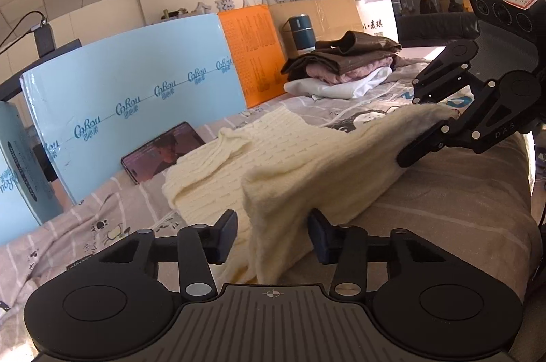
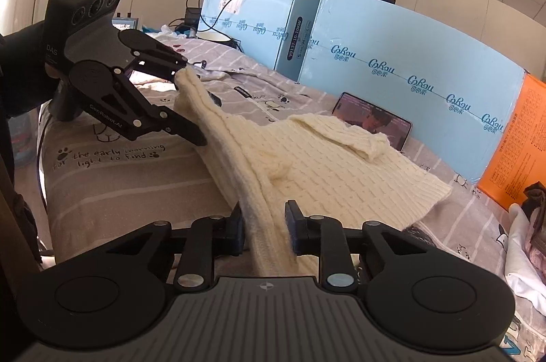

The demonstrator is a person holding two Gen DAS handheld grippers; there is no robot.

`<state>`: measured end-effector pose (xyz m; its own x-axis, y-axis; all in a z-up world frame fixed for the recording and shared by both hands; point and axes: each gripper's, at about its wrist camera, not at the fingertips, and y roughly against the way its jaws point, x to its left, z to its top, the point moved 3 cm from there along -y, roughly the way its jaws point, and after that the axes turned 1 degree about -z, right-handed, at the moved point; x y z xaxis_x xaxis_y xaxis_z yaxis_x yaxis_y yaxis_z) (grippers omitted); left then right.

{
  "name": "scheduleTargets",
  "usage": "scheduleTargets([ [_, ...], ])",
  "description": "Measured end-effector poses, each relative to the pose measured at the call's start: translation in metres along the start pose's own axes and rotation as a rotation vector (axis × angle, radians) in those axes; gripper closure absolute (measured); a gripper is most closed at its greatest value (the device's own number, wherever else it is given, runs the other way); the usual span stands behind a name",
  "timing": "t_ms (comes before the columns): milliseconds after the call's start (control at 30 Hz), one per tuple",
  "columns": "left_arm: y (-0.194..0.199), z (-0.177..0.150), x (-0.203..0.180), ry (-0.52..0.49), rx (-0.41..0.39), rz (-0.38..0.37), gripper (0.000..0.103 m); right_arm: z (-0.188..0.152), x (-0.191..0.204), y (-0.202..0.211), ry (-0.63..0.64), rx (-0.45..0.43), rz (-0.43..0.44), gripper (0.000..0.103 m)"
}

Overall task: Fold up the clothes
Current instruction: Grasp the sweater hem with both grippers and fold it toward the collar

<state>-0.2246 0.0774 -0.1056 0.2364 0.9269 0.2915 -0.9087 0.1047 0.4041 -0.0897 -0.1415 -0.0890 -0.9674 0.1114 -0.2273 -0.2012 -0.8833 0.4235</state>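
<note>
A cream knitted sweater [image 1: 239,164] [image 2: 324,150] lies spread on a bed with a grey and beige printed sheet [image 1: 443,191] [image 2: 119,184]. Its near edge is lifted into a ridge that runs between the two grippers. My left gripper [image 1: 273,234] [image 2: 192,107] is shut on one end of that edge, with bunched knit filling the gap between its fingers. My right gripper [image 2: 264,225] [image 1: 407,126] is shut on the other end, and the cloth hangs down from its pads. A dark sleeve shows behind the left gripper in the right wrist view.
A phone [image 1: 163,150] [image 2: 372,119] with a lit screen lies just beyond the sweater. Light blue boxes [image 1: 136,95] [image 2: 409,54] and an orange board [image 1: 252,54] wall the far side. A pile of folded clothes [image 1: 344,61] sits further along the bed, near a dark canister [image 1: 300,30].
</note>
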Motion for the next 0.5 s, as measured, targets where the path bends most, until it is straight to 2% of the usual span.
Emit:
scheduleTargets([
  [100,0.002,0.01,0.0,-0.056,-0.063,0.029,0.076,0.009,-0.009,0.005,-0.03,-0.071,-0.026,0.087],
  [300,-0.011,0.041,0.022,-0.093,-0.188,0.097,0.078,0.028,-0.028,0.012,-0.071,-0.216,-0.11,0.088],
  [500,-0.055,0.061,0.052,-0.059,-0.213,0.153,0.078,0.053,-0.063,-0.013,-0.079,-0.278,-0.23,0.088],
])
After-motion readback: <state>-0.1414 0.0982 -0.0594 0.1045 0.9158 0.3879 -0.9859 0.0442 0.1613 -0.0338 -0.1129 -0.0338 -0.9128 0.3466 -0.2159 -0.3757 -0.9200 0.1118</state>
